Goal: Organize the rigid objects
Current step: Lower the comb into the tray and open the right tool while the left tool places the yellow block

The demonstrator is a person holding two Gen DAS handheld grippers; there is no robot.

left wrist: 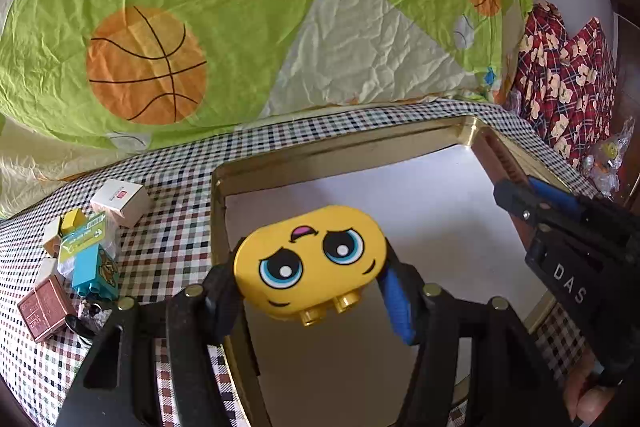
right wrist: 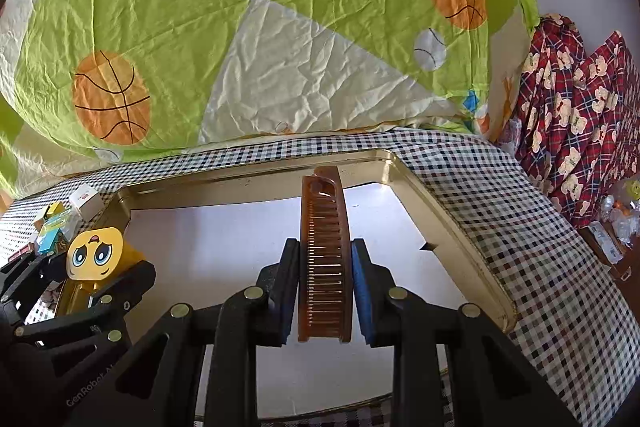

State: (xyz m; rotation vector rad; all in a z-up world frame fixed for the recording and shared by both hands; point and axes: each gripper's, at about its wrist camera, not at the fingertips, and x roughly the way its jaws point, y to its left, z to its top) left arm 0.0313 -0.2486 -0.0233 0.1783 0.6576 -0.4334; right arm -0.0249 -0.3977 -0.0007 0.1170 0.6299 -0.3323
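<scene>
Both grippers are angling downward over a gold tray (right wrist: pixel 452 239). The left gripper (left wrist: pixel 310 283) is clamping a yellow toy brick (left wrist: pixel 310 263) with a cartoon face, studs pointing toward the camera. The right gripper (right wrist: pixel 325 287) is squeezing a brown comb (right wrist: pixel 325 259), which is jutting ahead beyond its fingertips.

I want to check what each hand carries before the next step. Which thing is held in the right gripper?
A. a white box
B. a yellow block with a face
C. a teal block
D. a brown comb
D: the right gripper is shut on the brown comb, which points forward over the gold tray; the yellow face block is in the left gripper.
</scene>
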